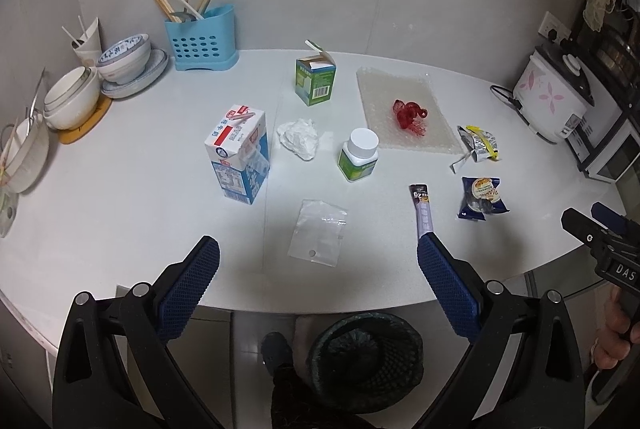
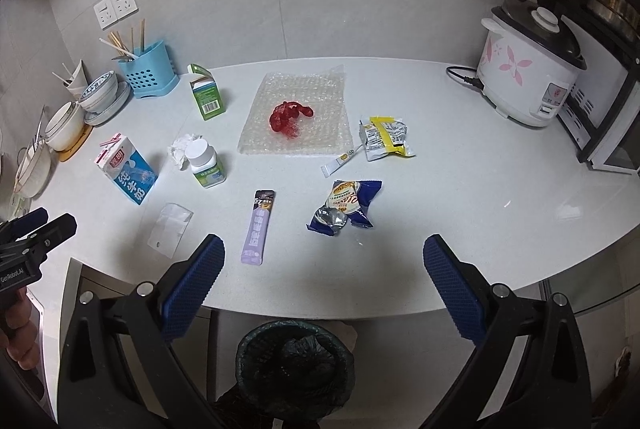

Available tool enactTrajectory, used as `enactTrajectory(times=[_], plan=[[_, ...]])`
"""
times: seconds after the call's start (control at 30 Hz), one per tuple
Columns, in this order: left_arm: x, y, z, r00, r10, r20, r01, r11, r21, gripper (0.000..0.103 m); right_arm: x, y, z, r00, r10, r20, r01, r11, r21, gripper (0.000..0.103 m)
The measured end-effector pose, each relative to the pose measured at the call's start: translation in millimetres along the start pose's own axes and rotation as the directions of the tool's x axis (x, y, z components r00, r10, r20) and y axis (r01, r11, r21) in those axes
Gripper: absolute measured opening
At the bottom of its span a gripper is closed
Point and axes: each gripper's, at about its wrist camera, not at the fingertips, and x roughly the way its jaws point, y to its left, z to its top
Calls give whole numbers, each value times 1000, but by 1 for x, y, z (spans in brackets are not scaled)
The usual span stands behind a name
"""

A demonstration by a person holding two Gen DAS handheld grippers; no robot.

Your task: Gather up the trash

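Observation:
Trash lies spread on the white counter (image 1: 120, 165): a blue milk carton (image 1: 238, 153), a green carton (image 1: 315, 79), a crumpled tissue (image 1: 299, 137), a white-capped bottle (image 1: 359, 155), a clear plastic bag (image 1: 319, 232), a purple sachet (image 2: 258, 227), a blue snack wrapper (image 2: 347, 207), a yellow-white wrapper (image 2: 385, 137) and bubble wrap (image 2: 294, 115) with red plastic (image 2: 289, 117) on it. A black bin (image 2: 294, 365) stands on the floor below the counter edge. My left gripper (image 1: 318, 285) and right gripper (image 2: 324, 285) are both open and empty, above the front edge.
Stacked bowls (image 1: 124, 59) and a blue utensil holder (image 1: 202, 39) stand at the back left. A rice cooker (image 2: 528, 73) and an oven (image 2: 608, 117) stand at the right. A small white sachet (image 2: 342, 161) lies near the wrappers.

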Motion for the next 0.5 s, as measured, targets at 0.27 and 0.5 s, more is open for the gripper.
enactTrajectory(times=[0.27,0.5], plan=[[-1,-1,4,1000,-5,3,5,1000,0,97,-2,-2,1,1000,-14,6,14,1000,5,96],[-4,-2,4,1000,-10,8,10,1000,-2,97,-6,0,1,1000,-20,12,20,1000,5,96]])
